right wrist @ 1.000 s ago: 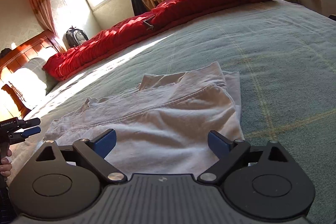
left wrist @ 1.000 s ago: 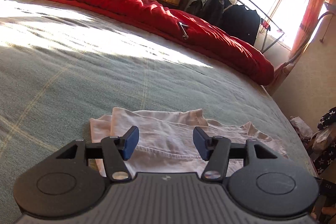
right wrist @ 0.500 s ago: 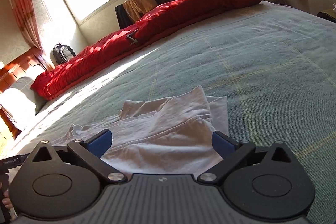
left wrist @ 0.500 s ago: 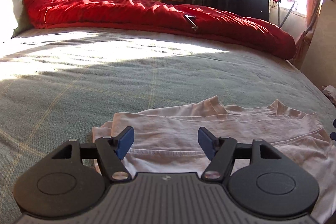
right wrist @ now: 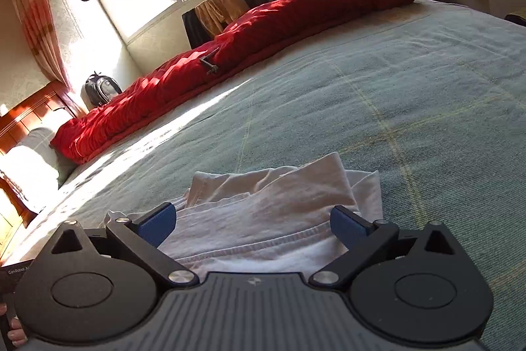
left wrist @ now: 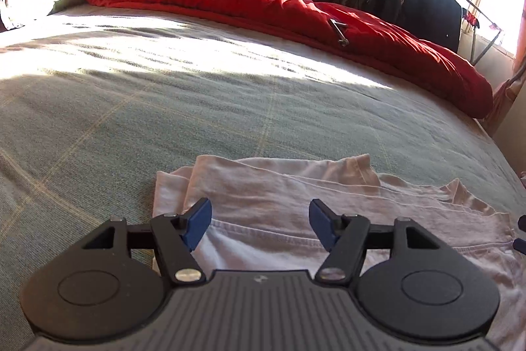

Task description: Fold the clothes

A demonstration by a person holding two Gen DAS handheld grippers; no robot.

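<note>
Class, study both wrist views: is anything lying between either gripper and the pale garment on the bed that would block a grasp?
Nothing visible does. The left gripper and the right gripper both hang open directly over the pale garment, with only cloth showing between their fingers. The red duvet lies far off along the bed's far edge.

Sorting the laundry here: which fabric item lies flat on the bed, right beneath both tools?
The pale pink garment, nearest; the red quilt is bunched along the far edge.
</note>
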